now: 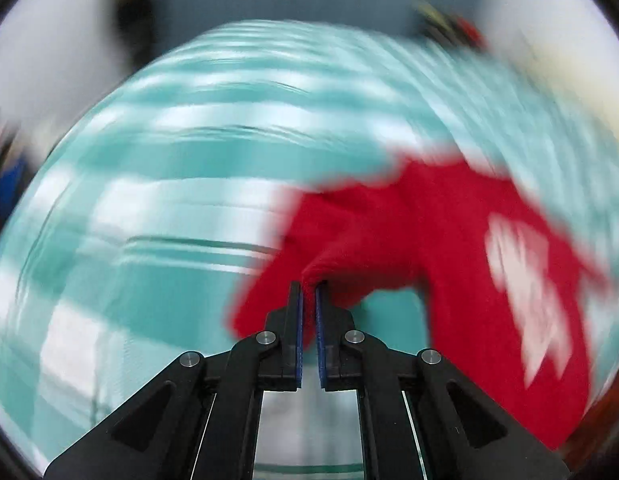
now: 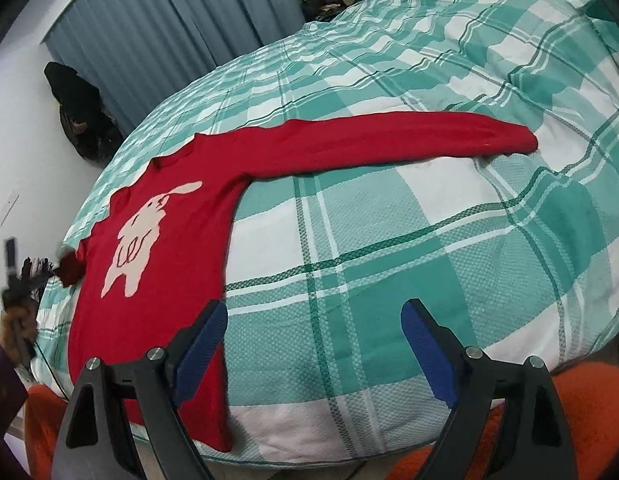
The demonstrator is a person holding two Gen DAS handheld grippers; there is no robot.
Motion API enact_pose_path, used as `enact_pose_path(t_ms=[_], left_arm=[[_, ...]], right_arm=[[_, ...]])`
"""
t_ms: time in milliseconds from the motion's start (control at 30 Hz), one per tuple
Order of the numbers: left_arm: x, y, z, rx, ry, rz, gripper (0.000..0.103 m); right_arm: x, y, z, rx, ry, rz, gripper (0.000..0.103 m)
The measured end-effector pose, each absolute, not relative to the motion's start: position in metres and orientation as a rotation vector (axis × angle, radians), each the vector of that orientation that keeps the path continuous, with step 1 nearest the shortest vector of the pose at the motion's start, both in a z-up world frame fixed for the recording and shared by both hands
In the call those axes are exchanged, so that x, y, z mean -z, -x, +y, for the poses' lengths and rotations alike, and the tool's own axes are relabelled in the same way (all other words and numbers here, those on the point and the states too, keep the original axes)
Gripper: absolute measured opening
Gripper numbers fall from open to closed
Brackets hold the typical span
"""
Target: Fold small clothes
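Left gripper (image 1: 308, 286) pinched onto a fold of red sweater (image 1: 449, 240), cloth bunched right at the blue pads (image 1: 298, 320); view heavily blurred. Right gripper (image 2: 313, 312) spread wide, holding nothing, hovering over the checked bedspread (image 2: 389, 248) just beside the sweater's hem. Sweater (image 2: 165, 248) flat on the bed to the left of that gripper, pale animal motif (image 2: 137, 240) up, one sleeve (image 2: 389, 136) stretched out rightward. Further back, grey curtains (image 2: 169, 20).

Red sweater (image 2: 157, 280) with pale animal motif (image 2: 141, 240), spread flat on the checked bedspread (image 2: 389, 240); one sleeve (image 2: 389, 136) extended straight across it, the other lifted
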State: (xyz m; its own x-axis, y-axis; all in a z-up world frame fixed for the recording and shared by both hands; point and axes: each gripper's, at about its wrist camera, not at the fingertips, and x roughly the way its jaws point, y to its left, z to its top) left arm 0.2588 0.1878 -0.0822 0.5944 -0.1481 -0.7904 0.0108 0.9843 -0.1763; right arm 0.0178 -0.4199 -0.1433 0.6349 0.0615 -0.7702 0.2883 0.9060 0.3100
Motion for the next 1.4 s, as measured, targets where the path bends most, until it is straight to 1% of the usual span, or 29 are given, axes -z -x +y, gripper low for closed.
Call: enact_pose_path(t_ms=[33, 67, 100, 133, 167, 300, 400, 433, 533, 633, 667, 700, 733, 767, 800, 833, 867, 900, 933, 1000, 1100, 1233, 1333, 1400], left_arm=[[0.079, -0.261, 0.227, -0.004, 0.292, 0.931, 0.011], [0.083, -0.262, 0.258, -0.085, 0.388, 0.944, 0.025], [0.088, -0.260, 0.281, -0.147, 0.449, 0.960, 0.034], [0.093, -0.257, 0.298, -0.202, 0.479, 0.977, 0.053], [0.101, -0.250, 0.319, -0.271, 0.492, 0.998, 0.062], [0.124, -0.229, 0.345, -0.273, 0.566, 1.033, 0.063], [0.133, -0.233, 0.349, -0.226, 0.653, 1.018, 0.063], [0.136, -0.240, 0.348, -0.220, 0.686, 1.007, 0.064], [0.150, -0.262, 0.354, -0.235, 0.767, 1.008, 0.071], [0.164, -0.283, 0.364, -0.265, 0.813, 1.006, 0.071], [0.166, -0.287, 0.366, -0.253, 0.837, 0.995, 0.070], [0.166, -0.293, 0.366, -0.226, 0.851, 0.989, 0.063], [0.167, -0.300, 0.363, -0.158, 0.872, 0.991, 0.025], [0.171, -0.312, 0.355, -0.043, 0.893, 1.038, 0.004], [0.169, -0.318, 0.346, -0.014, 0.851, 1.069, 0.001], [0.161, -0.323, 0.335, -0.033, 0.740, 1.085, 0.001], [0.147, -0.327, 0.322, -0.077, 0.573, 1.093, 0.001], [0.133, -0.329, 0.317, -0.145, 0.431, 1.074, 0.001], [0.121, -0.330, 0.323, -0.223, 0.358, 1.048, 0.001], [0.113, -0.331, 0.349, -0.342, 0.341, 1.025, 0.001], [0.118, -0.331, 0.375, -0.418, 0.377, 1.054, 0.001], [0.137, -0.326, 0.365, -0.451, 0.288, 1.122, 0.001], [0.151, -0.322, 0.360, -0.480, 0.274, 1.140, 0.002], [0.150, -0.320, 0.358, -0.479, 0.272, 1.144, 0.006]], right_arm=[[0.144, -0.019, -0.419, 0.129, -0.425, 0.886, 0.088], [0.145, -0.019, -0.417, 0.125, -0.420, 0.890, 0.088], [0.146, -0.020, -0.417, 0.121, -0.418, 0.893, 0.088], [0.146, -0.021, -0.416, 0.117, -0.415, 0.896, 0.088], [0.147, -0.021, -0.415, 0.114, -0.414, 0.897, 0.088], [0.147, -0.019, -0.415, 0.123, -0.413, 0.897, 0.088], [0.149, -0.022, -0.415, 0.131, -0.410, 0.918, 0.088], [0.150, -0.023, -0.414, 0.132, -0.407, 0.926, 0.088], [0.150, -0.026, -0.408, 0.136, -0.377, 0.942, 0.088], [0.151, -0.028, -0.400, 0.140, -0.333, 0.959, 0.088], [0.152, -0.028, -0.398, 0.143, -0.323, 0.966, 0.088], [0.154, -0.030, -0.395, 0.147, -0.310, 0.977, 0.088], [0.155, -0.031, -0.394, 0.149, -0.302, 0.984, 0.088], [0.157, -0.033, -0.392, 0.153, -0.290, 0.994, 0.088], [0.158, -0.035, -0.391, 0.156, -0.282, 1.001, 0.088], [0.159, -0.036, -0.390, 0.157, -0.276, 1.007, 0.088], [0.160, -0.039, -0.389, 0.157, -0.268, 1.013, 0.088], [0.160, -0.039, -0.388, 0.157, -0.264, 1.016, 0.088], [0.161, -0.040, -0.387, 0.159, -0.261, 1.018, 0.088], [0.161, -0.040, -0.386, 0.160, -0.253, 1.018, 0.088], [0.164, -0.041, -0.387, 0.163, -0.251, 1.027, 0.088], [0.164, -0.041, -0.389, 0.171, -0.261, 1.022, 0.088], [0.165, -0.040, -0.392, 0.175, -0.269, 1.021, 0.088], [0.167, -0.039, -0.395, 0.182, -0.279, 1.026, 0.088]])
